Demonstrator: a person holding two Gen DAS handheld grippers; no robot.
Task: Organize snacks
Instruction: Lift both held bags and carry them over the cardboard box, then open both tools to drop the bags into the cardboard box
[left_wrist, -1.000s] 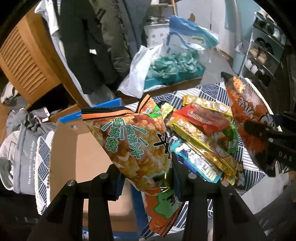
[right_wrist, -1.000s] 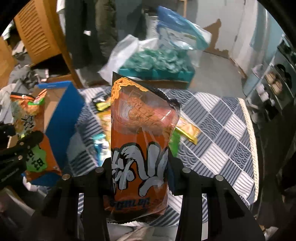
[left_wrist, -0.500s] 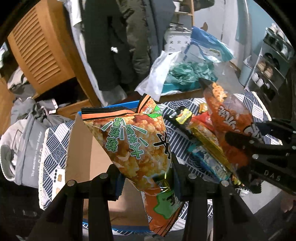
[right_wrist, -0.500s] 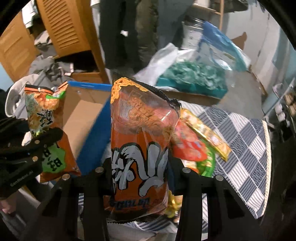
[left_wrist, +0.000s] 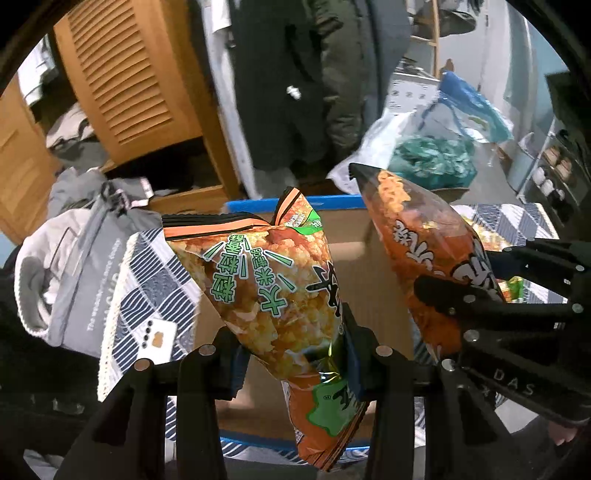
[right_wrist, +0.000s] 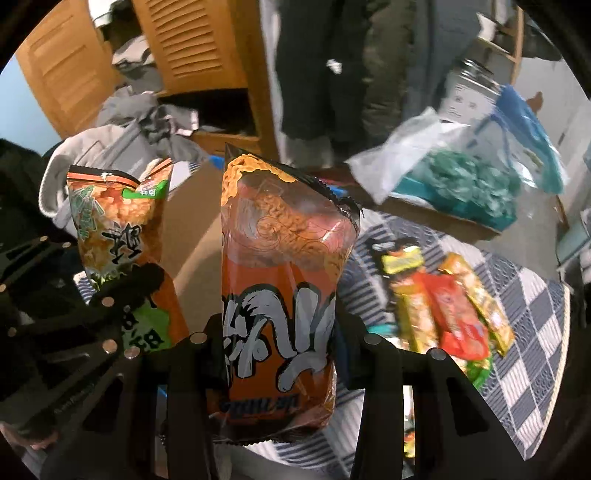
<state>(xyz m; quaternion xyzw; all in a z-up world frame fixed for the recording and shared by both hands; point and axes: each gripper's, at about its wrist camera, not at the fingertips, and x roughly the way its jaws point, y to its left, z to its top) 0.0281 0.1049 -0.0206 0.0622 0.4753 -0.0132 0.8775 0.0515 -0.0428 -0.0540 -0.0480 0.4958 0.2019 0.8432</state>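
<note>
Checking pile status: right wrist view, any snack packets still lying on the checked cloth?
Yes, several snack packets lie loose on the checked cloth, right of the held orange bag.

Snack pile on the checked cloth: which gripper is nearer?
Right. The right gripper, holding the orange bag, is beside the snack pile; the left gripper is farther off, over the cardboard box.

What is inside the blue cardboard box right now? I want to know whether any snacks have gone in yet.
The blue cardboard box shows only bare brown floor. The green-lettered snack bag and orange noodle bag, held in front of it, hide much of the inside.
</note>
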